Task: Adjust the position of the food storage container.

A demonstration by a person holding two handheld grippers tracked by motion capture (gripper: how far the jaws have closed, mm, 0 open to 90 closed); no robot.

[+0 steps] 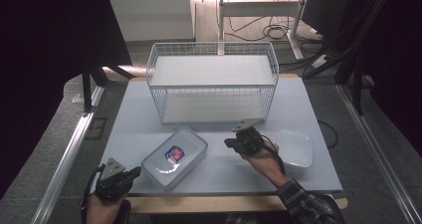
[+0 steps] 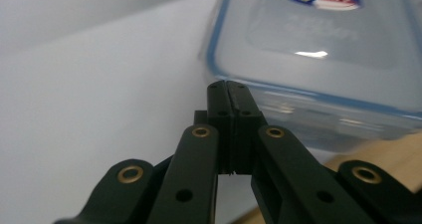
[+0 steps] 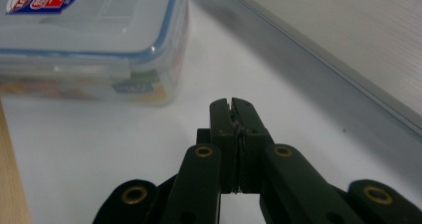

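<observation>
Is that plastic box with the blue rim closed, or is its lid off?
Closed. The lid with the red-and-blue sticker sits flat on the box, its blue rim meeting the base all along the visible edges.

The table (image 1: 298, 176) was viewed from above and forward, while both gripper views were taken low along closed jaws, apparently very near the shared lidded container (image 1: 174, 157) (image 2: 318, 50) (image 3: 89, 40).

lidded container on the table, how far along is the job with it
Nothing looks done yet: the lidded container sits closed on the table, in front of the wire basket. In hand: the left gripper and right gripper flank it, both shut and holding nothing. Gripping and handling the container is all left. A second, smaller container sits untouched at the right.
</observation>
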